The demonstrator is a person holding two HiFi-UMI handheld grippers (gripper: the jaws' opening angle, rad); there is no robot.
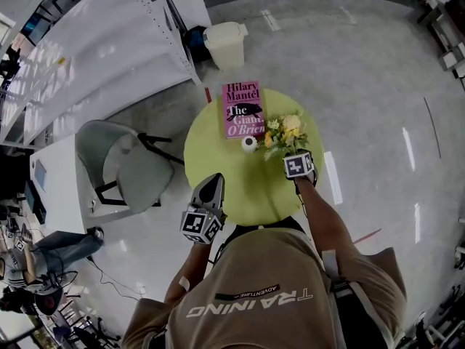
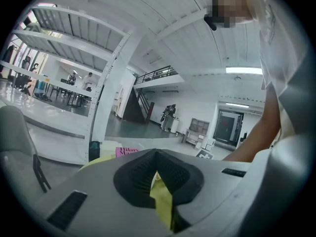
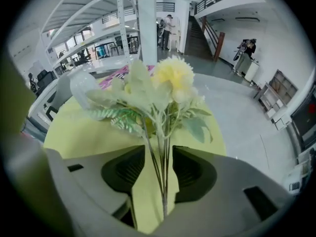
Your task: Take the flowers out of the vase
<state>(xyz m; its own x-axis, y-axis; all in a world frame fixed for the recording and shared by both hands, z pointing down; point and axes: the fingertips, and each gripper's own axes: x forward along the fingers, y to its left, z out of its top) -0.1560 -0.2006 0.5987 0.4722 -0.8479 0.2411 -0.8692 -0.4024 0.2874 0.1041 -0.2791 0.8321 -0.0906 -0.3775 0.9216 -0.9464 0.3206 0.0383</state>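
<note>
Flowers (image 1: 285, 131), a small artificial bunch with a yellow bloom and pale leaves, are on the round yellow-green table (image 1: 218, 133). They sit just right of the little white vase (image 1: 249, 144) and no longer stand in it. Beyond both lies a pink paperback (image 1: 242, 109).

In the right gripper view the bunch (image 3: 158, 93) fills the middle. Its thin stems (image 3: 157, 132) run straight back down the gap between the jaws, and the blooms point away from the person. The right gripper (image 3: 158, 151) is spread wide, with open space on either side of the stems, so neither pad presses on them. The bunch seems to lie on the tabletop, though the head view is too small to be sure that all of it rests there.

The long axis of the bunch lines up with the right gripper (image 1: 296, 162), which is much the nearer of the two. The vase (image 3: 83, 87) stands off to the left of the leaves.

The left gripper (image 1: 215, 182) is at the near edge of the table, well apart from the flowers. In its own view its jaws (image 2: 157, 158) are pressed together at the tips with nothing between them.

Any withdrawal should probably follow the line of the stems, so that neither pad snags them or knocks the vase.
</note>
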